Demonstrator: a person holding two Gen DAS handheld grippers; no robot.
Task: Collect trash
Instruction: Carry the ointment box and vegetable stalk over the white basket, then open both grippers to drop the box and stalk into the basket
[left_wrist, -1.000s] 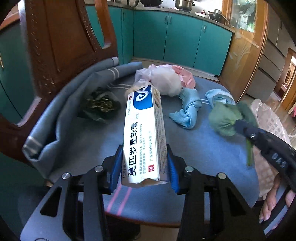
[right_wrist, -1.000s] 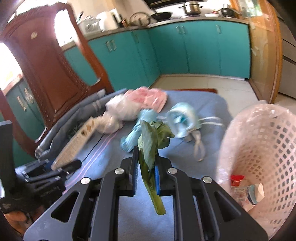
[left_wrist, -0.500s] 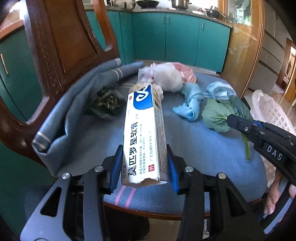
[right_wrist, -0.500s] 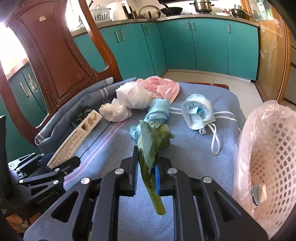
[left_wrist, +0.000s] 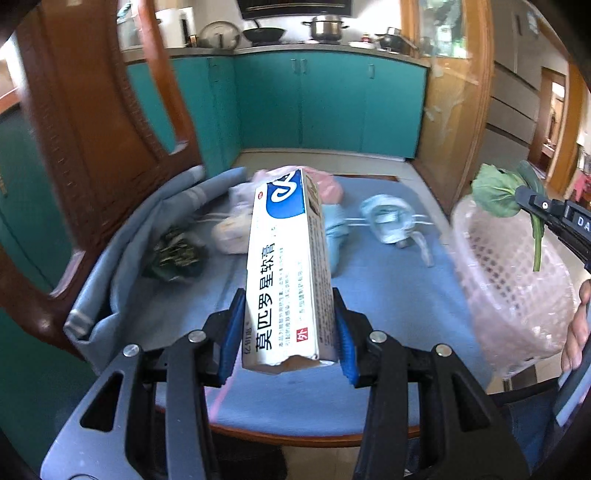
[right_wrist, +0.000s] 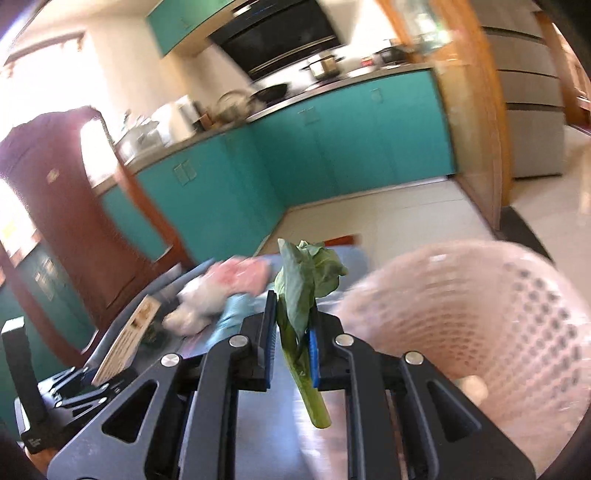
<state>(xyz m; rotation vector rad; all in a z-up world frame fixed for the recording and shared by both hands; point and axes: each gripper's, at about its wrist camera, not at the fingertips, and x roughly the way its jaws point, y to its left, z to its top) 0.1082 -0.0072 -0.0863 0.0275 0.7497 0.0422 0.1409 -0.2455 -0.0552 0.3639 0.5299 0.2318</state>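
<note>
One pink mesh basket (left_wrist: 517, 280) sits beside the chair seat (left_wrist: 388, 295). Only the left view shows one face mask (left_wrist: 388, 218) and one dark scrap pile (left_wrist: 175, 254) on the seat. Left gripper (left_wrist: 290, 332) is clamped on one ointment box (left_wrist: 288, 266). Right gripper (right_wrist: 291, 332) pinches one green leaf (right_wrist: 299, 288), stem hanging; the left view puts it above the basket rim.

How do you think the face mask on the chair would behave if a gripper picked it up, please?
The face mask looks crumpled and soft, so it would probably sag and fold rather than hold its shape. It seems thin, so likely very light. Its loose ear loops trail across the blue cloth and may dangle or snag on the pink basket rim.
</note>
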